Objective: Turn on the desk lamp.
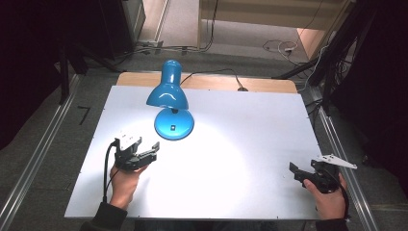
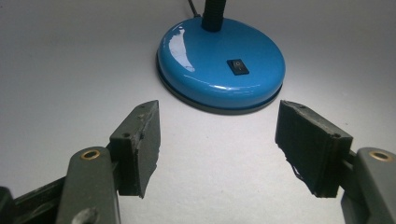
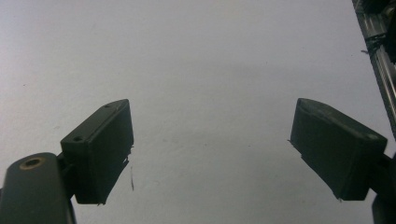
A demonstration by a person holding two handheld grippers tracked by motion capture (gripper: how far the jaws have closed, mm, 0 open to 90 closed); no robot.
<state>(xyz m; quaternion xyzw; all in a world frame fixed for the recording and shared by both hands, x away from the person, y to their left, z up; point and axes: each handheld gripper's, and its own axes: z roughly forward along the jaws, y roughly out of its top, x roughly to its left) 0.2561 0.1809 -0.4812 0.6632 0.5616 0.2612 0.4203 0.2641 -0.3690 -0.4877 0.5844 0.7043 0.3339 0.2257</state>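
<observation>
Left gripper (image 2: 217, 144) lined up on blue desk lamp (image 1: 169, 98), fingers wide, nothing held

Lamp base (image 2: 219, 70) sits just ahead of the left fingers (image 2: 140, 144), apart, rocker switch (image 2: 238, 66) facing them, likely so the switch can be reached; light pools on the white surface (image 1: 240, 159); right gripper (image 1: 300, 174) parked well apart at the surface's right edge, fingers (image 3: 100, 149) wide over bare surface, probably idle; shade hides the bulb and neck top; switch position too small to read; cord runs off the far edge, plug unseen.
</observation>
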